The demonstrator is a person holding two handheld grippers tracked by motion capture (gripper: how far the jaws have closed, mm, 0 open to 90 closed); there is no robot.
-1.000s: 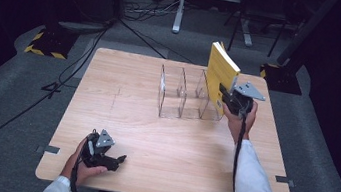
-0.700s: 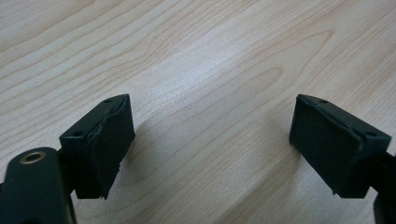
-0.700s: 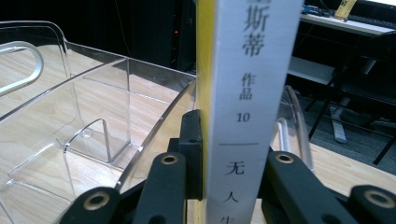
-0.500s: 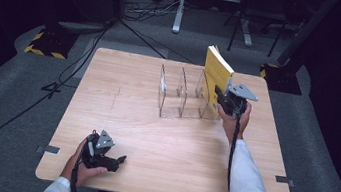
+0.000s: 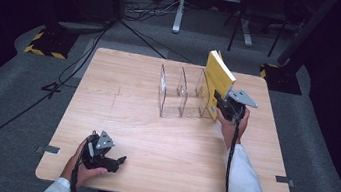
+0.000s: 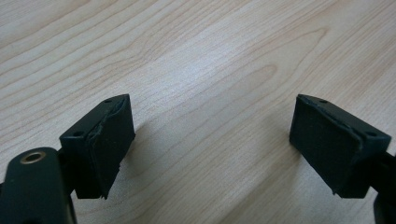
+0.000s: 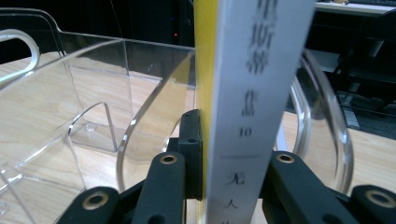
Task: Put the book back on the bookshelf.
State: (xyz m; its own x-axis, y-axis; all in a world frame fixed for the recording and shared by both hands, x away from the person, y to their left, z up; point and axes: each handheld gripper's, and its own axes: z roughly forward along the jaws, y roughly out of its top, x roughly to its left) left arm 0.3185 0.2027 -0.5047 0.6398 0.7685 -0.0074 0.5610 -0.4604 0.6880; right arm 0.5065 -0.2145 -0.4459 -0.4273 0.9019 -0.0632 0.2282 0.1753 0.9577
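Holding a thin yellow-covered book [image 5: 218,77] upright by its white spine [image 7: 254,102], the right gripper [image 5: 224,103] had its jaws clamped on it, just at the right-hand slot of the clear acrylic divider rack [image 5: 181,93]. Keeping the book vertical seemed wise, lest it catch a divider. The left gripper [image 5: 108,159] rested open and empty on the pale wooden table [image 5: 162,140], with dark floor and cables beyond.

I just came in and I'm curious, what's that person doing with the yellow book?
A person holds the yellow book upright, clamped in the right gripper, at the right end of a clear plastic rack on the wooden table. It looks like the book is going into the rack's right slot. The left gripper rests near the table's front edge, its fingers open and holding nothing.
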